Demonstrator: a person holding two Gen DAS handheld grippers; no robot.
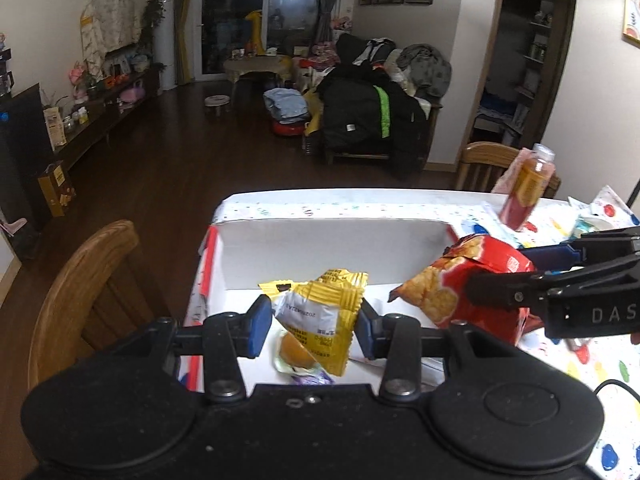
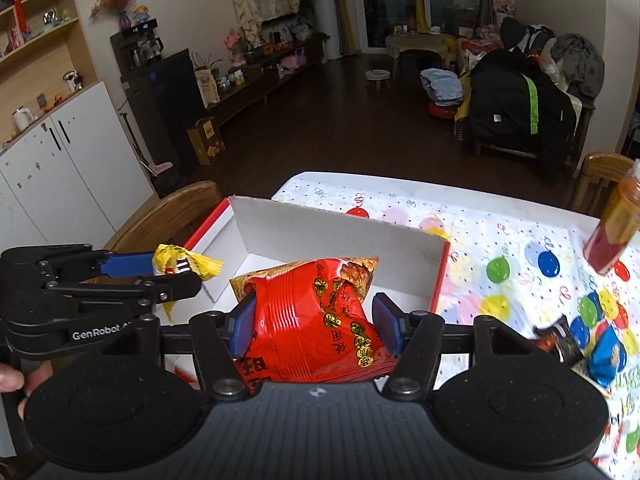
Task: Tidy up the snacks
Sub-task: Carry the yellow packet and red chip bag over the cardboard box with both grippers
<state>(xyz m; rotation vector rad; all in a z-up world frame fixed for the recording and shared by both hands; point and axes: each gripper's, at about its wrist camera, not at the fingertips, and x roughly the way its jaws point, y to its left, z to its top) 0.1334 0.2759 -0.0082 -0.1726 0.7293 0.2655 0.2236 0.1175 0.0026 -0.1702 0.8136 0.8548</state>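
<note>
Both tools hang over the white box (image 2: 340, 236) at the surface's left edge: left tool (image 1: 314, 326) pinches the yellow packet (image 1: 320, 316), right tool (image 2: 314, 326) clamps the red bag (image 2: 320, 320) (both aloft). Loading step; next, lower and let go.

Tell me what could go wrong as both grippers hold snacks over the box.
The left gripper and right gripper are crowded over the white box, so they could bump. The yellow packet and red bag may snag on each other when dropped. The bottle nearby could be knocked over.
</note>
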